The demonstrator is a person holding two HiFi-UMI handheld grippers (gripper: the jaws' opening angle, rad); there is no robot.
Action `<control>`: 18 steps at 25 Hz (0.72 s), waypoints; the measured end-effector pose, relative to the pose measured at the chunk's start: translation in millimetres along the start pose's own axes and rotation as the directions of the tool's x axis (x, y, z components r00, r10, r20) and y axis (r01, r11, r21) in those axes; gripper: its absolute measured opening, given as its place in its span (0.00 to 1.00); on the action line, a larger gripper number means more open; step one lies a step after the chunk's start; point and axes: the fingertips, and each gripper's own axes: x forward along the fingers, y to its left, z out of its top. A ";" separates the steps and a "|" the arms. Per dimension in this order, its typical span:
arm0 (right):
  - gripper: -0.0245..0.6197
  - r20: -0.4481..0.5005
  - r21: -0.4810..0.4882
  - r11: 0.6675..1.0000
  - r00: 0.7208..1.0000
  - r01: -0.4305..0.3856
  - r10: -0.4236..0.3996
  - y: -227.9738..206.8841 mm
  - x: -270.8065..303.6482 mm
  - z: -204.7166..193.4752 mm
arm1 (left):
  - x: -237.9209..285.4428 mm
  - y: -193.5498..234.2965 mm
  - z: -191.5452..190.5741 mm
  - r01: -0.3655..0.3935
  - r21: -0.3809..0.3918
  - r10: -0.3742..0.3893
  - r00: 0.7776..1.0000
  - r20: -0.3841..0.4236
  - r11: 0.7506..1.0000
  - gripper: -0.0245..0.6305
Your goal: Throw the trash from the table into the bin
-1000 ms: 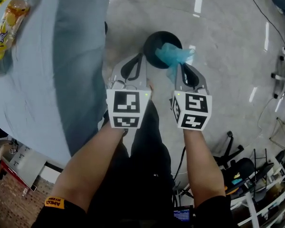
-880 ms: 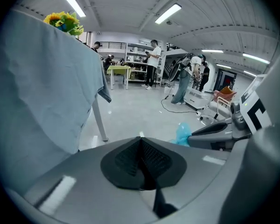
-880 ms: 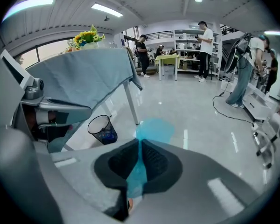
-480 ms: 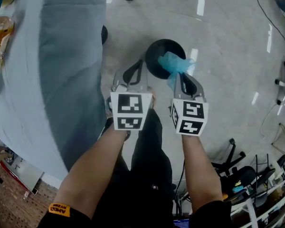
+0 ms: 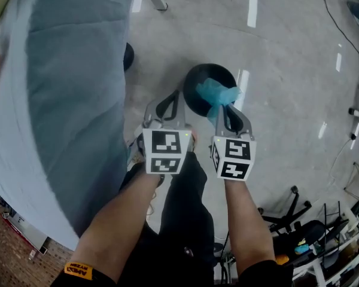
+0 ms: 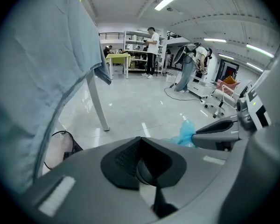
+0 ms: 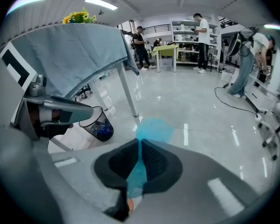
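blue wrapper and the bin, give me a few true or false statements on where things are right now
1. The right gripper is shut on the blue wrapper. True.
2. The left gripper also holds trash. False: its jaws are together with nothing between them.
3. In the head view the blue wrapper overlaps the black bin. True.
4. The black bin stands on the table. False: it stands on the floor, beside the table.

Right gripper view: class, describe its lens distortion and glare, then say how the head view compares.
Right gripper view: fisheye bending, dark corners, ceiling lights streaking the glossy floor, blue trash in the right tongs soft. Head view: milder bending, same floor streaks, tablecloth slightly smeared.
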 end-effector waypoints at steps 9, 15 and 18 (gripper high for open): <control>0.07 -0.030 0.004 1.000 1.000 -0.001 0.002 -9.1 40.2 -31.2 | 37.9 1.3 -31.0 0.016 0.007 -0.016 0.999 -0.034 1.000 0.05; 0.07 -0.053 0.016 1.000 0.999 0.001 0.000 -10.4 68.3 -52.1 | 61.2 -2.0 -49.8 0.034 0.021 -0.033 0.998 -0.057 0.999 0.05; 0.07 -0.067 0.015 1.000 0.998 -0.005 0.006 -8.1 85.0 -61.3 | 72.3 -0.3 -62.6 0.039 0.022 -0.037 0.997 -0.074 0.999 0.05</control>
